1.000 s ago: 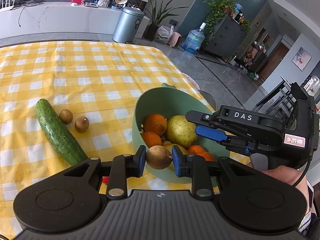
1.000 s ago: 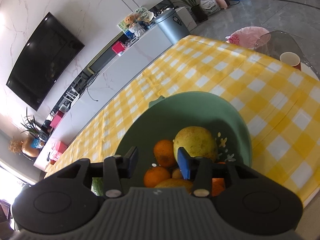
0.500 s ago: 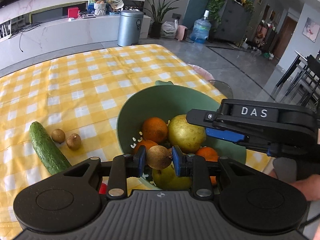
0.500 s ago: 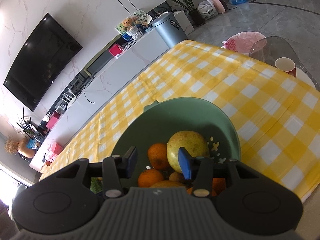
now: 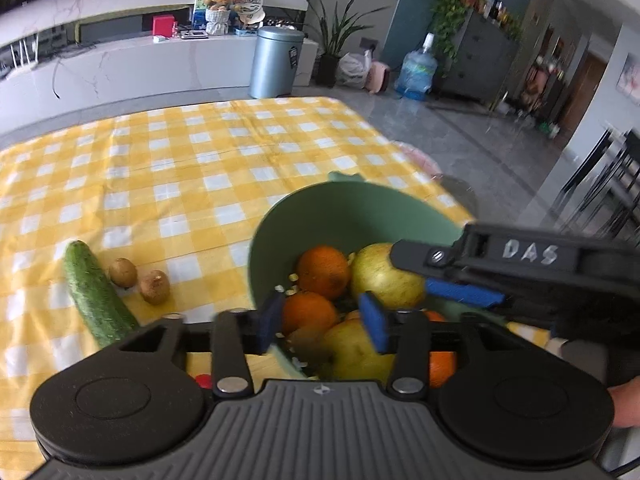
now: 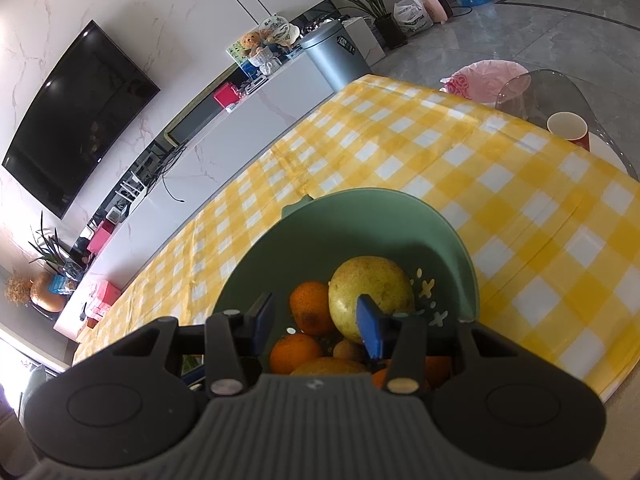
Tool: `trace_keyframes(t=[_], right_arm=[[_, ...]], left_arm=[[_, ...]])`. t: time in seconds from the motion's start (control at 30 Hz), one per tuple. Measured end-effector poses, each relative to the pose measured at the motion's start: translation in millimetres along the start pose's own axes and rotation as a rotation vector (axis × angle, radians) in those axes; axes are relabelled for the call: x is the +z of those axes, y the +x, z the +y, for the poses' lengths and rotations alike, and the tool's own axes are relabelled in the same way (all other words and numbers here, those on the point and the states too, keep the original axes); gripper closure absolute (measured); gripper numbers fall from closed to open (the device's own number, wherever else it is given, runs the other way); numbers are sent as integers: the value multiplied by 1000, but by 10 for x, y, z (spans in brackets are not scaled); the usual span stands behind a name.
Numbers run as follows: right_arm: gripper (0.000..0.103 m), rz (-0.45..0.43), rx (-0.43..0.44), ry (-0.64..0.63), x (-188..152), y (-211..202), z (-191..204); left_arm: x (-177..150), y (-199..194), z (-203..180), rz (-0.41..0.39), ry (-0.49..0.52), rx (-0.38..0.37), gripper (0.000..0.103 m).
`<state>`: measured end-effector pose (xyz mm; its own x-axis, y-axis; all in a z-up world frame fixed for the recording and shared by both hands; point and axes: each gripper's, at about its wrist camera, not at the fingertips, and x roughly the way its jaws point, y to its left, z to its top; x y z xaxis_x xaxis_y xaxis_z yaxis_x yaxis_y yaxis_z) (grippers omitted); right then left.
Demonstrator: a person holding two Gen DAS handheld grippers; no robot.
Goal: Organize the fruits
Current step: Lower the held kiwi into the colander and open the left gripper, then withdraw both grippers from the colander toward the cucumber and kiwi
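Left wrist view: the left gripper (image 5: 322, 318) sits low in the centre of the frame, poised over the near rim of a green bowl (image 5: 352, 212). Its jaws are opening, and nothing is pressed between the blue pads (image 5: 269, 320); a small brown fruit (image 5: 308, 342), blurred, lies just below the gap, among the other fruit in the bowl. The bowl holds two oranges (image 5: 322, 270) toward its left side, a large yellow-green pear-like fruit (image 5: 384, 276) to their right, and another yellow-green fruit (image 5: 360, 354) at the lower edge, partly behind the gripper body.

In the left part of the frame, on the yellow-and-white checked tablecloth (image 5: 200, 168), a cucumber (image 5: 98, 294) lies diagonally, with two small brown fruits (image 5: 154, 287) just beside it on its right, apart from the bowl.

The right gripper (image 5: 452, 276) enters from the right edge, black with the letters DAS on it, its tip reaching over the large yellow-green fruit. A bit of a hand (image 5: 624, 402) shows at the lower right edge.

Right wrist view: the right gripper (image 6: 316, 322) hovers above the same green bowl (image 6: 380, 216) in the lower middle of the frame. Its jaws stand partly apart with no fruit clamped between them; the large yellow-green fruit (image 6: 370, 294) and an orange (image 6: 310, 310) lie beyond the pads. A paper cup (image 6: 568, 130) stands near the table's edge at the upper right.
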<state>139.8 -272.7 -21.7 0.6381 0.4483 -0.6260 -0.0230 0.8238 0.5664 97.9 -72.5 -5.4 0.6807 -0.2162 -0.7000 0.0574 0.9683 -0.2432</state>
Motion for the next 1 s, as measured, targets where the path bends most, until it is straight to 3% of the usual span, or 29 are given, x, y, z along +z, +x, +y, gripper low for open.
trace_keyframes(t=[0.03,0.2,0.63,0.8,1.0], right_arm=[[59,1,-1,-1,-1,0,0],[59,5,-16,3,3,14,2],[52,13,4,-56,-12,-14,232],[37,-2,12,-129,-43,-90,493],[27,-7,-11,-188,-95,-156,760]], left_arm=[[5,-24,8,-6,-16,-14,30],[30,-123,-17,-38,-15,1,21],[74,-544,211,-77,-76,66,19],[65,-724,399,-60,-130,101,19],[-1,-948,620,-5,-166,149,19]])
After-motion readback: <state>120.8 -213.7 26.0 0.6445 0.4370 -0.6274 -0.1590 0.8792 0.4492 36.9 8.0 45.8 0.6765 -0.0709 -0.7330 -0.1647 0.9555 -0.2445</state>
